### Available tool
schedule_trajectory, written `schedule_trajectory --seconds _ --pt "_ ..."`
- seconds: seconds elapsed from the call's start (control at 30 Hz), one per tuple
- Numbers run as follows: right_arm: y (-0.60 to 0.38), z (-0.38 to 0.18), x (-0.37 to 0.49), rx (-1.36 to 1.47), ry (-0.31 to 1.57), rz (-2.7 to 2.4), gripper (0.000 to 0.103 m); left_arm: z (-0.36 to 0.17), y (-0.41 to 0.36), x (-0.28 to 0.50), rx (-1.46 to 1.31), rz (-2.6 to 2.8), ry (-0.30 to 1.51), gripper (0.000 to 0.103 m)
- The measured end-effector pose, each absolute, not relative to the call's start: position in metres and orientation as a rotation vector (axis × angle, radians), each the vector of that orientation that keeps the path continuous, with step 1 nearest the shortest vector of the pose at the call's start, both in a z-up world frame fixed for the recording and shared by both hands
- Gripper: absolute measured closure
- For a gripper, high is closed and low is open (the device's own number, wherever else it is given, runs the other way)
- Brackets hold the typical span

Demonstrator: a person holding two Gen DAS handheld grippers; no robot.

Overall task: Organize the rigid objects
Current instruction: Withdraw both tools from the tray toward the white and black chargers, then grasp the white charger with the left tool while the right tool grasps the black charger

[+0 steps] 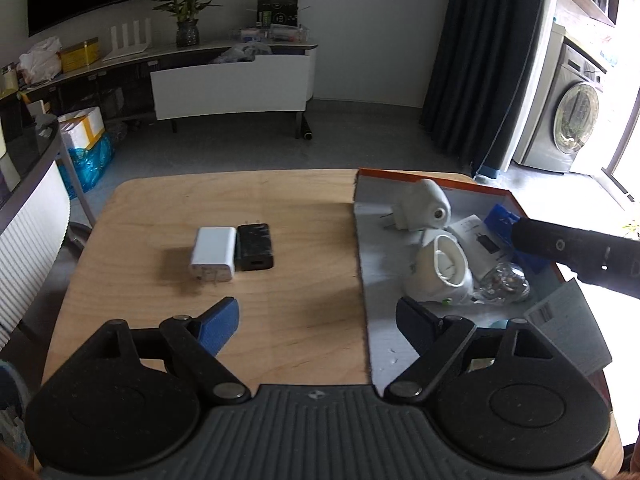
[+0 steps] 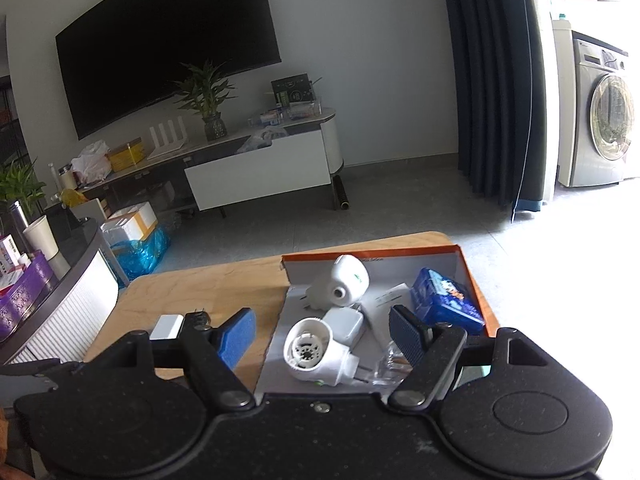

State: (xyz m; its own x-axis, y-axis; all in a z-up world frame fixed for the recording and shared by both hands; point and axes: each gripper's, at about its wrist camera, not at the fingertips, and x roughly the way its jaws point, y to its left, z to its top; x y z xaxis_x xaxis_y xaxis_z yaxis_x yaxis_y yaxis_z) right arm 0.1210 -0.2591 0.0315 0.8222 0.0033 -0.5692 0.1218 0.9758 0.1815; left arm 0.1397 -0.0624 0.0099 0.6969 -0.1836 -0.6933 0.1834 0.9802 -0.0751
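With nothing between the pads, both sets of jaws wide: left gripper over the table, right gripper over the orange box. Just beyond, two chargers, white charger touching black charger, probably paired by type. Further off, two white plug-in units in the box, unsorted.

Bare table between the 2 chargers and the box: free lane. Box interior is crowded at its far and right side; grey floor by the near left wall is open.
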Motion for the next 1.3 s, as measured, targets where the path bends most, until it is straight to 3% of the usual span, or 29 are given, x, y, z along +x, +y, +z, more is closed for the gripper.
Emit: schedule_trajectory --seconds 0.4,1.3 --pt "-0.212 0.017 0.132 0.173 0.643 0.042 0.016 -0.014 -0.005 0.175 -0.045 -0.058 0.818 0.016" --pt "-0.184 -0.012 0.176 0.159 0.704 0.115 0.016 -0.053 0.015 0.255 -0.025 -0.074 0.834 0.018"
